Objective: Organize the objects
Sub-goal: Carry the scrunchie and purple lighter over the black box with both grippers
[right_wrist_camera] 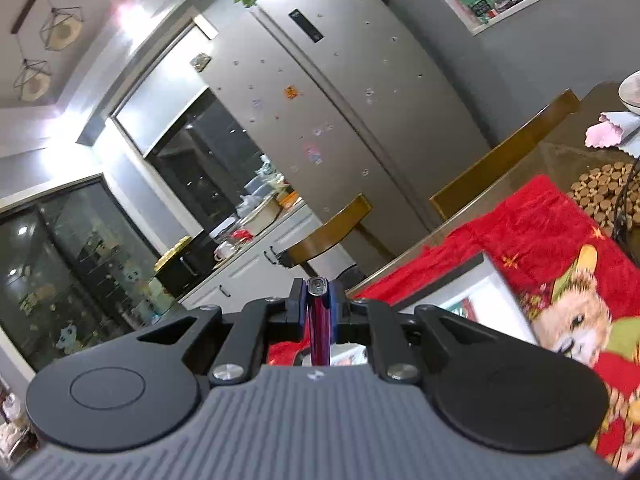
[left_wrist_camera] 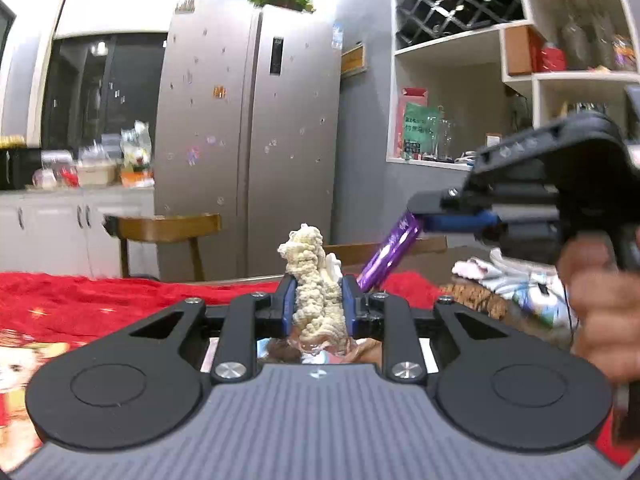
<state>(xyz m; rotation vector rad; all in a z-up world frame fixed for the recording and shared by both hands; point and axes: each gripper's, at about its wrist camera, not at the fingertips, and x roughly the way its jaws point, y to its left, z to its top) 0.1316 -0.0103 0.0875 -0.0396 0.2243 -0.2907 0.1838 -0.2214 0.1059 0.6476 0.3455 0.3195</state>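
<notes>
My left gripper [left_wrist_camera: 319, 298] is shut on a cream fuzzy plush toy [left_wrist_camera: 314, 276] that sticks up between its blue pads, held above the table with the red cloth [left_wrist_camera: 100, 300]. My right gripper [left_wrist_camera: 418, 222] shows at the right of the left wrist view, held by a hand, shut on a shiny purple stick-shaped object [left_wrist_camera: 390, 254] that hangs slanted. In the right wrist view the same purple object [right_wrist_camera: 319, 320] is clamped between the fingers of the right gripper [right_wrist_camera: 319, 292], seen end on.
A red printed cloth [right_wrist_camera: 552, 240] covers the table. A white box [right_wrist_camera: 472, 292] lies on it. A wooden trivet [right_wrist_camera: 600, 194], a pink cloth [right_wrist_camera: 608, 130] and a bowl [right_wrist_camera: 632, 94] sit at the right. Wooden chairs [right_wrist_camera: 332, 228], a fridge [left_wrist_camera: 248, 140] and shelves [left_wrist_camera: 460, 60] stand behind.
</notes>
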